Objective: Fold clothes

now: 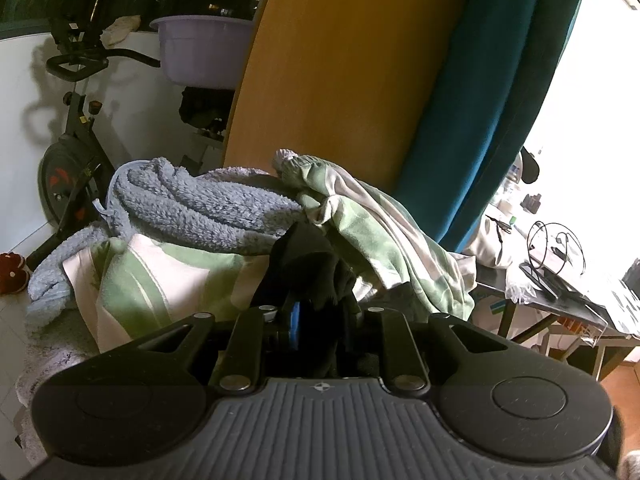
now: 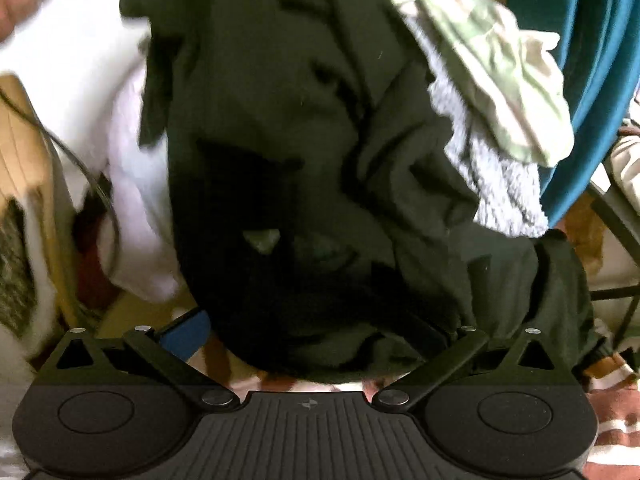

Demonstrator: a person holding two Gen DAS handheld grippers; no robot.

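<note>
— Dark garment point(image 1: 316, 276) at centre of the left wrist view, pinched between the closed fingers of the left gripper point(image 1: 320, 312). Further left?

— Exercise bike point(image 1: 72, 152) at far left, lilac basin point(image 1: 200, 50) upper left, then blue fleece blanket point(image 1: 192, 204), green-and-white cloth point(image 1: 384, 220), teal curtain point(image 1: 480, 100).

— And the right wrist view?

— White fabric point(image 2: 100, 92) at left, same dark garment point(image 2: 300, 140) filling the middle, blurred. Right gripper point(image 2: 316, 344) spread wide beneath it, gripping nothing visible.
</note>
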